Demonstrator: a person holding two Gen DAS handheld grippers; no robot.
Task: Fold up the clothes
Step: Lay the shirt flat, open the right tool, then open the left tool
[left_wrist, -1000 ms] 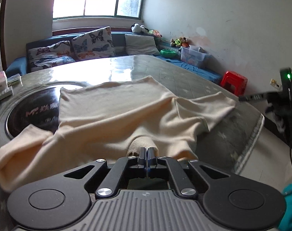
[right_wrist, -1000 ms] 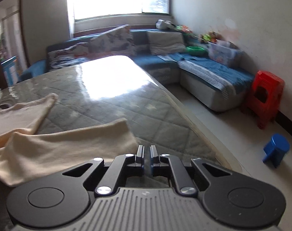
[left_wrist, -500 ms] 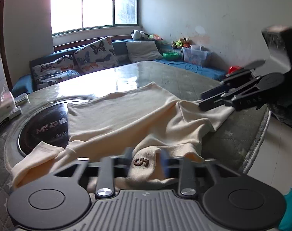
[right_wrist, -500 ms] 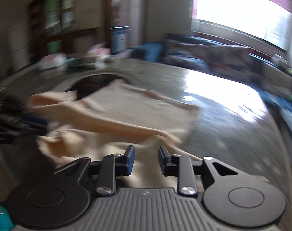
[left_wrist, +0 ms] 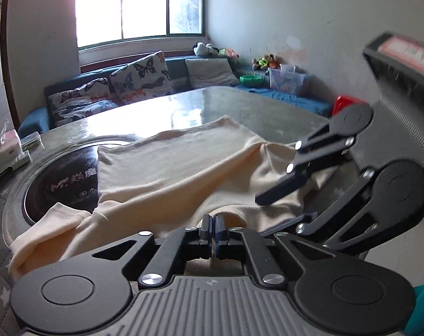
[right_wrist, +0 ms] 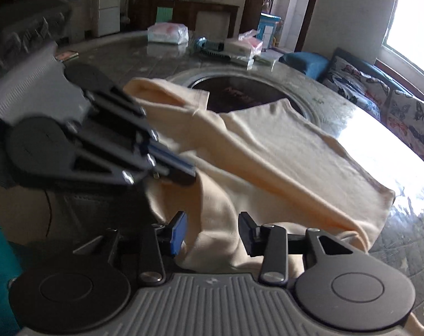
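**Right gripper swung in over the near hem, jaws parted around a fold**

Since a second ago the right gripper (right_wrist: 212, 233) has come off the bare table edge and turned toward the shirt (right_wrist: 267, 151); its view used to show the sofa and red stool, now it shows the cloth and the dark round hob (right_wrist: 234, 95) behind it. Its jaws have just been opening: narrow gap, a bunched fold of shirt sits between the blue pads (right_wrist: 178, 232), pads not visibly pressing on it, so not a grip yet

Left gripper (left_wrist: 213, 225) has barely shifted. Jaws are together, pinching the near hem at lower centre of its view; the bump of cloth rises right behind the tips

Key relation:
- shirt lies spread on the table (left_wrist: 267, 112), long axis running from lower left to upper right of the left view, far edge toward the sofa (left_wrist: 105, 95)
- both grippers sit on the same near edge, the right one just beside the left, at right of the left view (left_wrist: 279, 190)
- right gripper's fold is directly ahead of its tips, nearer to it than to the left

My read: right needs to close on that fold before any lift, otherwise only the left corner comes up and the hem skews
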